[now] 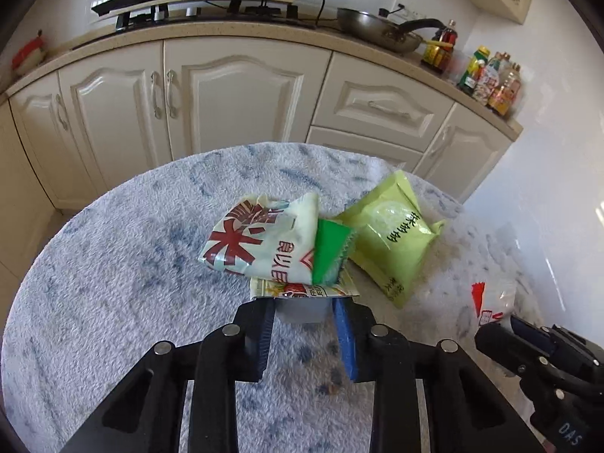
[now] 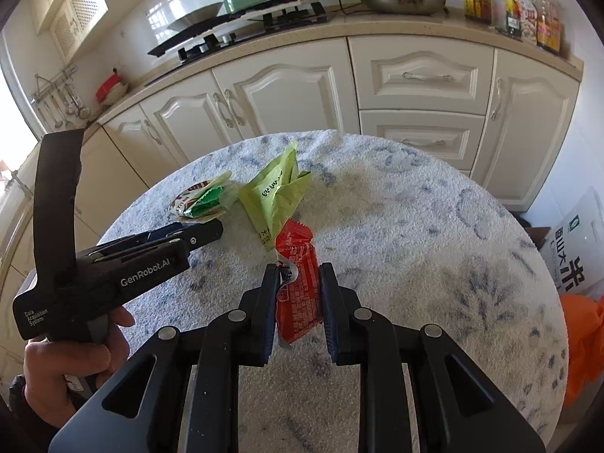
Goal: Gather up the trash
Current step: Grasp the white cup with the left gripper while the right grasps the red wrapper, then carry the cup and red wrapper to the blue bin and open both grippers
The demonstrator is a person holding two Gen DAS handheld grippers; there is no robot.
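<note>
Gripping a red snack wrapper (image 2: 298, 283) between its closed-in pads, the right gripper (image 2: 296, 298) already has one piece of trash off the blue-white fleece table cover (image 2: 415, 245). Just left of that wrapper, the left gripper (image 1: 304, 317) has pinched the near edge of a small jelly cup (image 1: 302, 298) at the front of the remaining pile. Behind the cup lie a red-and-white rice bag (image 1: 260, 241) and a dark green wrapper (image 1: 330, 253); a lime-green pouch (image 1: 389, 238) sits beside them. No bin is visible, so most of the collecting appears left to do.
</note>
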